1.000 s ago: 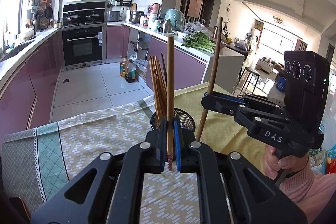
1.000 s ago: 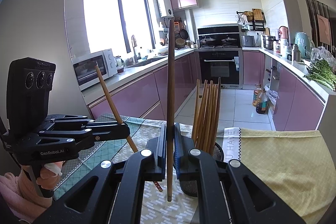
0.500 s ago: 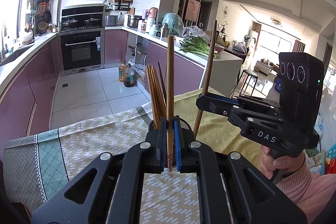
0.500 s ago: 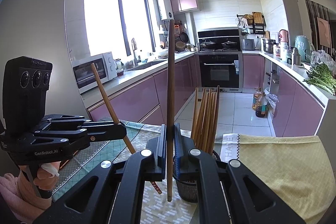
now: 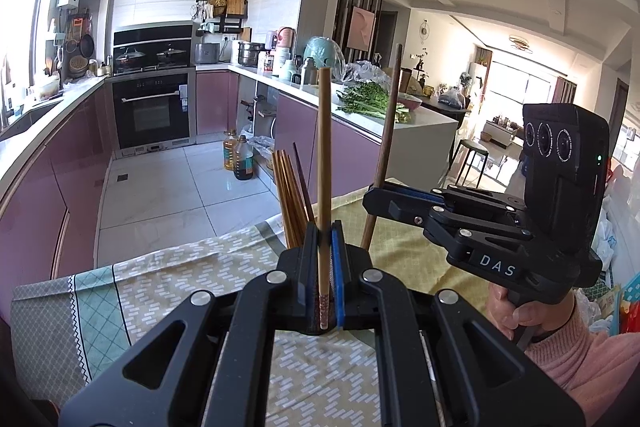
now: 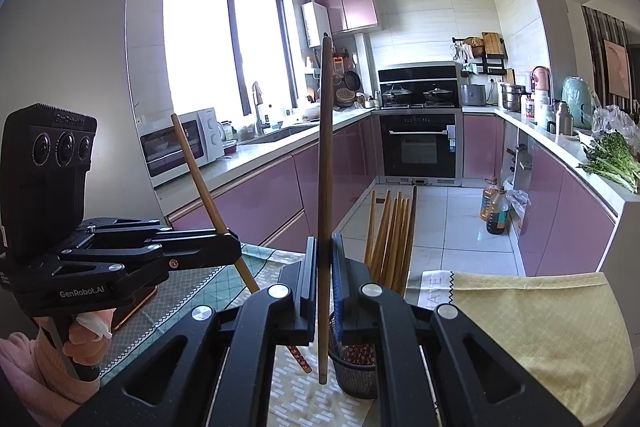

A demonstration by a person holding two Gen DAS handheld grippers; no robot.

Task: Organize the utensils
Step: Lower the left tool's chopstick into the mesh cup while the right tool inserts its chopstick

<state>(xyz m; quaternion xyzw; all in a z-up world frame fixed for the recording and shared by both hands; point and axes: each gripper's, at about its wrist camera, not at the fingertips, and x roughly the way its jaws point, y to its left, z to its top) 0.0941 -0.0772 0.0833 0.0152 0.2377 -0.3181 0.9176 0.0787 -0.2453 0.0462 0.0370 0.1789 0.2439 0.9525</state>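
Observation:
My left gripper (image 5: 324, 229) is shut on a light wooden chopstick (image 5: 323, 155) that stands upright. From the right wrist view, this left gripper (image 6: 236, 247) holds the same chopstick (image 6: 200, 175) tilted. My right gripper (image 6: 323, 243) is shut on a darker brown chopstick (image 6: 325, 155), also upright, its lower end just left of a black mesh holder (image 6: 354, 375). Several chopsticks (image 6: 390, 235) stand in that holder. In the left wrist view the holder is mostly hidden behind my fingers, with the chopsticks (image 5: 286, 191) rising above them and the right gripper (image 5: 372, 201) to their right.
A patterned green and white tablecloth (image 5: 160, 279) and a yellow cloth (image 6: 520, 311) cover the table, whose far edge drops to the kitchen floor. A flat copper-edged object (image 6: 138, 307) lies under the left gripper. Hands in pink sleeves (image 5: 572, 351) hold both handles.
Both grippers keep hold of their chopsticks and stay almost in place; the views have shifted only slightly.

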